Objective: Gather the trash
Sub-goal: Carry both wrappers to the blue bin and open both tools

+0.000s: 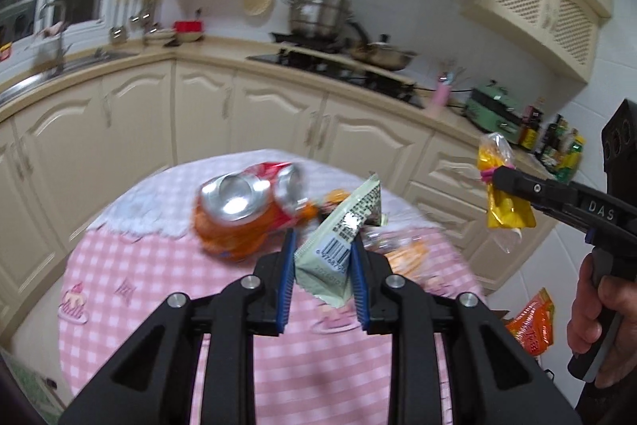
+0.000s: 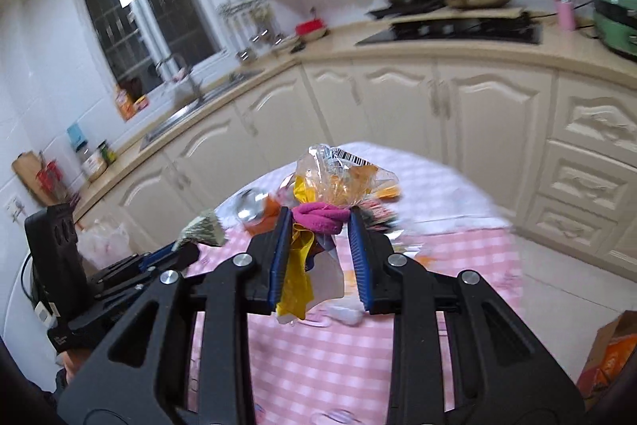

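Cream cabinets (image 1: 131, 130), dark window (image 2: 135, 14), white tiles (image 2: 36, 38)

1. A round table (image 1: 131, 257) stands in front of a run of kitchen cabinets (image 1: 207, 110).
2. Two crushed cans (image 1: 247, 210) lie on the table, towards its far side.
3. The left gripper (image 1: 323, 253) holds a flat packet (image 1: 338, 245) above the table, just right of the cans.
4. The right gripper (image 2: 317, 237) holds a tied wrapper bundle (image 2: 318, 222) to the right of the packet, past the table's edge.
5. A stove (image 1: 342, 70) with pots (image 1: 318, 12) sits on the counter behind.
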Demonstrator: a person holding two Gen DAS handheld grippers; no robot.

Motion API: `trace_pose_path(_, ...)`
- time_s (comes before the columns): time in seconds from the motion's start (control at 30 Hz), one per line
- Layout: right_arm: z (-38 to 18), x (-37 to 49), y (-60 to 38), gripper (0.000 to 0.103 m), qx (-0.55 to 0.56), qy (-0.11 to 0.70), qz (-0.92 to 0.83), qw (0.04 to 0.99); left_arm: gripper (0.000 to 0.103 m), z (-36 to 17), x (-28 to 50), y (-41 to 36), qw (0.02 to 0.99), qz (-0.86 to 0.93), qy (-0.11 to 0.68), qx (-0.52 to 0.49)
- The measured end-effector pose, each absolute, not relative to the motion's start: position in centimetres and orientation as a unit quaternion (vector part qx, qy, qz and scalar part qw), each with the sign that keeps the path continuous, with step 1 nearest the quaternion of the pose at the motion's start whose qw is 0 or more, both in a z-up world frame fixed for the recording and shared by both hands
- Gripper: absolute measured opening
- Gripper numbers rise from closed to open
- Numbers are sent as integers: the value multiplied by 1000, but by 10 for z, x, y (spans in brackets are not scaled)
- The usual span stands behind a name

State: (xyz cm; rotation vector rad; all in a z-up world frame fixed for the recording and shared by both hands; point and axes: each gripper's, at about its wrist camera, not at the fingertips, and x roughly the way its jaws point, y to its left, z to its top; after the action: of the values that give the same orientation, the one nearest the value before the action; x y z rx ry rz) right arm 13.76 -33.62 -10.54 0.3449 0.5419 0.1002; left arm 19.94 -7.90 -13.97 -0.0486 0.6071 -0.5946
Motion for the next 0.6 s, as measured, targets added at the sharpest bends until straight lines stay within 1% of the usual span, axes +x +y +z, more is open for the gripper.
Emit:
trace_pose_path(0.17, -107, 89, -395, 28, 195, 247, -18, 949, 24, -126, 179, -132, 895, -347, 282, -7)
trace_pose_path(0.3, -122, 44, -449, 28, 219, 249, -88, 939, 24, -130, 158, -185, 871, -398, 288, 17)
trace_pose_path(0.4, -146, 14, -490, 28, 244, 266, -140, 922, 24, -145, 141, -233, 845, -438, 303, 45)
trace_pose_path(0.6, -213, -37, -546, 28, 290, 315, -218, 877, 24, -200, 111, -322, 777, -504, 366, 91)
